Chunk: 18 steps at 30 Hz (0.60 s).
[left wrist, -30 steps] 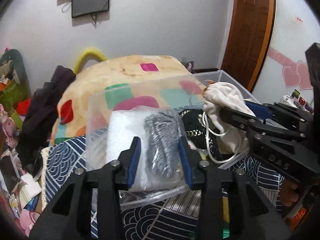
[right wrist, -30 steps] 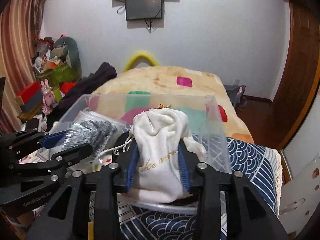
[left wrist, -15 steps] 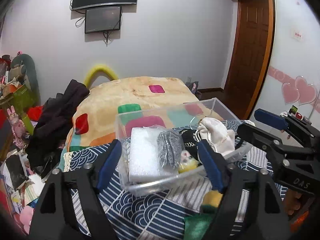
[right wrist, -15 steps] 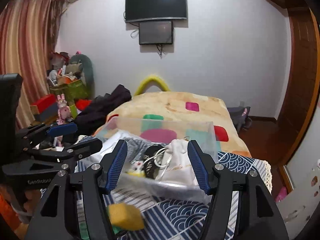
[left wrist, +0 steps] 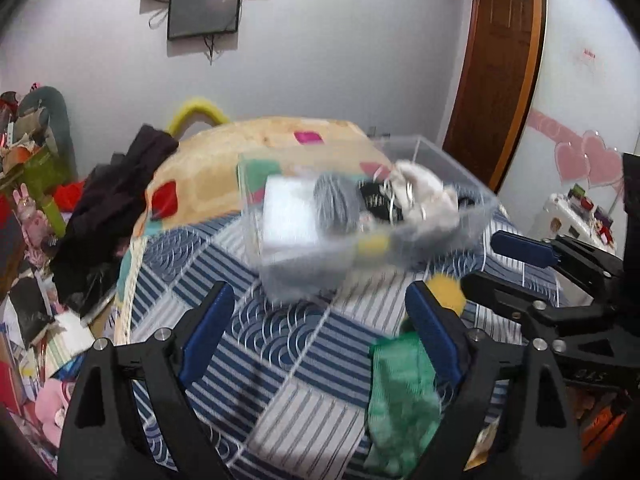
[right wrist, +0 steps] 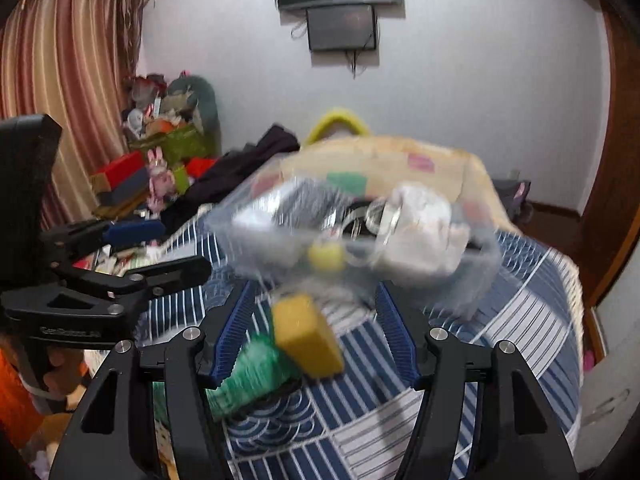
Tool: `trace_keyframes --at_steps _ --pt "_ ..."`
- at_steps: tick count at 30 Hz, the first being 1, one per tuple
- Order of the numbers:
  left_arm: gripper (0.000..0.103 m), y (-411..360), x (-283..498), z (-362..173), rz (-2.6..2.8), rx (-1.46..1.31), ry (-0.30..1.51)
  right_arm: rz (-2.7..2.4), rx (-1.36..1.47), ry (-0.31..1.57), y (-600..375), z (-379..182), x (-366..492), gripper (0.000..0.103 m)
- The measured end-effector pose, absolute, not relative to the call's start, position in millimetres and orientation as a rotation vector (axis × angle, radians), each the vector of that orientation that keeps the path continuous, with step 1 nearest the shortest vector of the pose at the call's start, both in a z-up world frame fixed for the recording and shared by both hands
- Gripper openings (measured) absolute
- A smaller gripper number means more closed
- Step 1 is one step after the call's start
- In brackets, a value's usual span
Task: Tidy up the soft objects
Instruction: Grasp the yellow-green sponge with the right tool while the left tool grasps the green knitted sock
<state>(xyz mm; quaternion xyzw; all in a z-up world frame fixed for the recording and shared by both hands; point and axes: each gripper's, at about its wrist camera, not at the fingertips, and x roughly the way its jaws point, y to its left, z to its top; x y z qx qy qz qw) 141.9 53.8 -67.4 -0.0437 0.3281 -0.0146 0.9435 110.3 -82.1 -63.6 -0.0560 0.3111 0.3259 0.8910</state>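
Both claws gape wide and empty: left gripper (left wrist: pixel 316 328), right gripper (right wrist: pixel 314 332). Beyond them, the clear plastic storage box (left wrist: pixel 472 216) holds a cream drawstring pouch (left wrist: pixel 428 188) and, seemingly through blur, grey yarn (left wrist: pixel 334 204).

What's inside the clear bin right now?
The clear bin holds a white foam block, grey yarn bundle, black item, white pouch and something small and yellow. Anything beneath them is hidden.

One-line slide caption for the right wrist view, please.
Open right tongs above a yellow sponge and green cloth; filled clear bin beyond.
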Motion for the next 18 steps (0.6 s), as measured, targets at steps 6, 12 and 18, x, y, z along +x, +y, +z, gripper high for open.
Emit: trace_keyframes --at_steps 6,12,18 --pt "0.088 50 133 -89 -0.02 -0.056 0.725 0.72 -0.133 0.745 -73 -93 119 0.033" --pt "0.088 40 130 -98 -0.073 -0.069 0.762 0.687 -0.126 0.692 -82 -84 114 0.03" --pt "0.088 18 129 -109 -0.145 -0.053 0.79 0.608 -0.088 0.672 -111 -77 108 0.03"
